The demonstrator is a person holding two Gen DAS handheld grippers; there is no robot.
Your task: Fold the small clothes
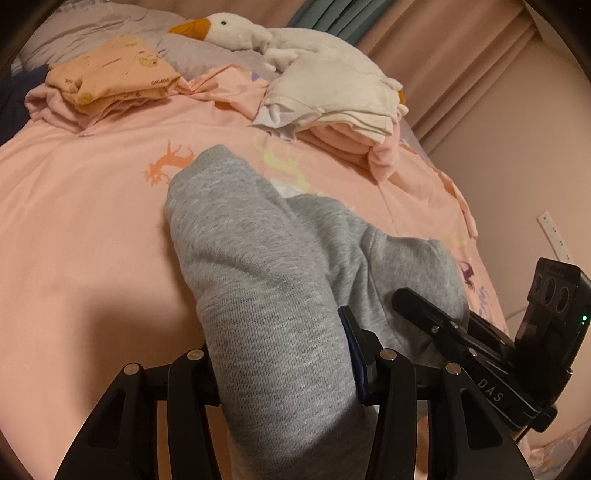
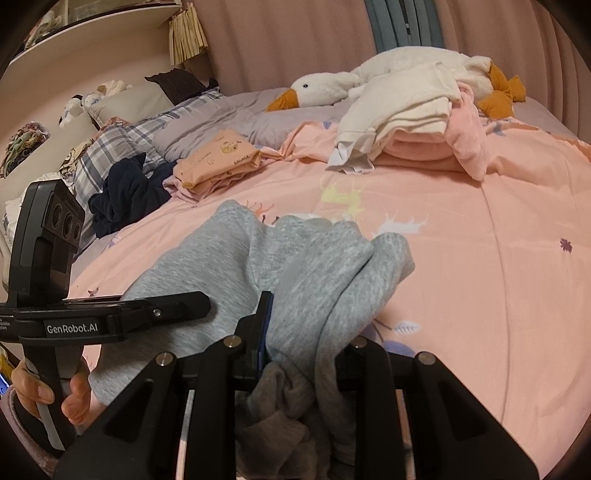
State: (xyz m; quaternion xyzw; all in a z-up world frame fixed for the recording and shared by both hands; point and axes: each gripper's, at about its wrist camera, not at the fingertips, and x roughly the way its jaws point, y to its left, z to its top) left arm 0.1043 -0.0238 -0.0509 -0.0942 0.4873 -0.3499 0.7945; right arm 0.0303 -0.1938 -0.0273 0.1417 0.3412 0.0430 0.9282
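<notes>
Risk is sitting mainly in the two grips: the grey garment (image 1: 258, 266) is hanging bunched between both tools over the near part of the pink duvet (image 1: 81, 229), and if either grip is slipping as the cloth is being laid down, the fold is likely collapsing into a heap. The left gripper (image 1: 284, 354) is clamping a thick roll of the grey fabric between its jaws, and the right gripper (image 2: 299, 354) is pinching a gathered, twisted wad of the same garment. That twist on the right side is looking like the likeliest cause of a crooked crease. The two tools are also working just beside each other, the right one showing at the right edge of the left wrist view, so a bump between them is possible. In the right wrist view a person's hand (image 2: 55, 391) is gripping the left tool's handle at the near left. Open duvet is lying to the left and right of the garment, giving fair room. Farther off, the orange folded stack (image 1: 110, 77) is sitting at the far left, the white and pink stack (image 1: 340, 110) at the far right beside the plush goose (image 1: 258, 33), and the dark navy clothes (image 2: 125, 192) are crowding the left edge
</notes>
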